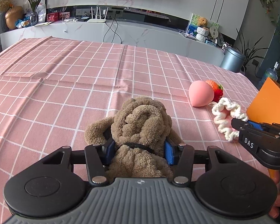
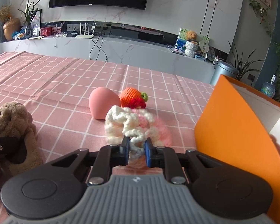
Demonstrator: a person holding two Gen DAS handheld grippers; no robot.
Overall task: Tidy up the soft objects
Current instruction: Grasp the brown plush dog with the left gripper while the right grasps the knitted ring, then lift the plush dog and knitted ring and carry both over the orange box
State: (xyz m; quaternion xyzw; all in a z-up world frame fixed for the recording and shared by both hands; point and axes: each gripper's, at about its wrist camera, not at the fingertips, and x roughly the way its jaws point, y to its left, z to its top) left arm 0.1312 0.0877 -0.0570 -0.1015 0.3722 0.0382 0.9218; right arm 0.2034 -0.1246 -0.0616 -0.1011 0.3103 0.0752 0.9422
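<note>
Nearest the left wrist camera: brown plush toy (image 1: 140, 128), lying on the worktop (image 1: 65, 78) well to the left of the orange box (image 1: 268, 104). It is bracketed by the left gripper (image 1: 139, 149), whose blue pads are pressed into its flanks just below a dark band; the toy is taken as pinched. Its long axis runs away from the camera, the bulky knotted end pointing toward the far edge of the worktop, one limb sticking out to the left.

Nearest the right wrist camera: white and pink crocheted scrunchie (image 2: 132, 128), resting on the worktop just left of the orange box. The right gripper (image 2: 137, 149) is nearly pressed together on a strand of its near rim. As a ring, no clear long axis is shown; it lies roughly flat.

Beyond the scrunchie, left of the box: pink egg-shaped sponge (image 2: 103, 104), and beside it an orange and red knitted fruit (image 2: 133, 99).

Risks, judged:
- Only a thin loop of yarn is held; the scrunchie could stretch or slip out on lifting.
- The plush compresses; a loose pinch could let it sag or drop.
- The box wall is close; a swinging scrunchie could catch its rim.
</note>
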